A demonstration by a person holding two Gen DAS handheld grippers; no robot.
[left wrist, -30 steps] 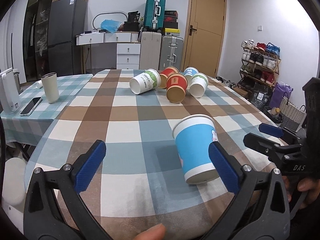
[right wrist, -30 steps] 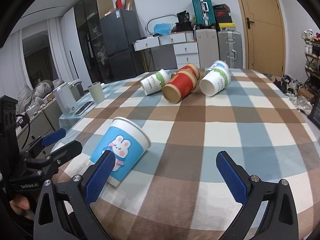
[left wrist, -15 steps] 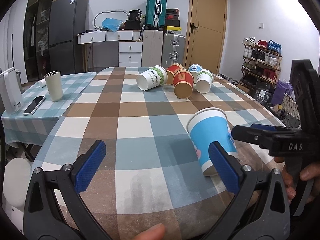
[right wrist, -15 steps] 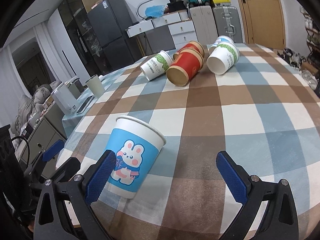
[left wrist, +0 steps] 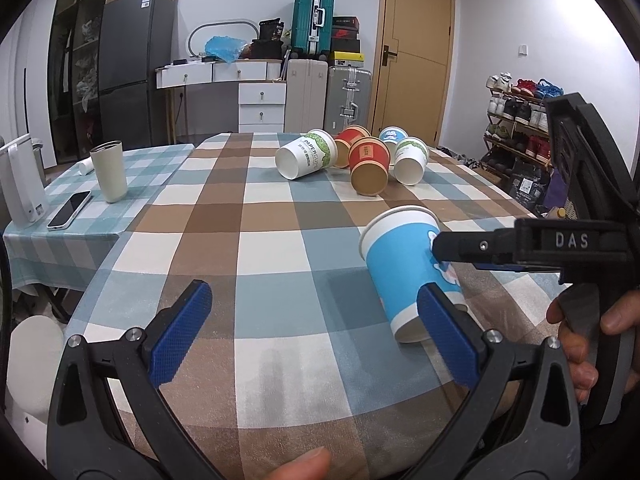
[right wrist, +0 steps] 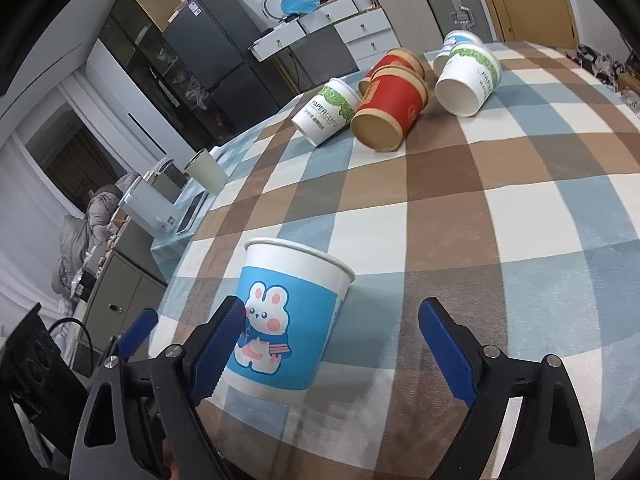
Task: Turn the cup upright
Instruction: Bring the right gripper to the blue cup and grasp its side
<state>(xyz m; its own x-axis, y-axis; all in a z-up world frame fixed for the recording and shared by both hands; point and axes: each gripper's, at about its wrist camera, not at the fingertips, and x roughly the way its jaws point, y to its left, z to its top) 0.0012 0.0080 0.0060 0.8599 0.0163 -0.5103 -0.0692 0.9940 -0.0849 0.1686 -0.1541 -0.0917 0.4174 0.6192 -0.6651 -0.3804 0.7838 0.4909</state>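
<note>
On checked cloth (right wrist: 500, 208), blue bunny cup (right wrist: 288, 320), rim up, w/ white base.

A blue paper cup (left wrist: 408, 276) stands mouth-up on the checked tablecloth (left wrist: 248, 240), leaning a little to the left. The right gripper (left wrist: 456, 254) reaches in from the right, one finger against the cup's right wall; its other finger seems hidden behind. The left gripper (left wrist: 312, 340) hangs near the table's near edge, jaws spread wide, its right pad just before the cup's base. Five cups (left wrist: 352, 158) lie tipped at the far end.
</note>
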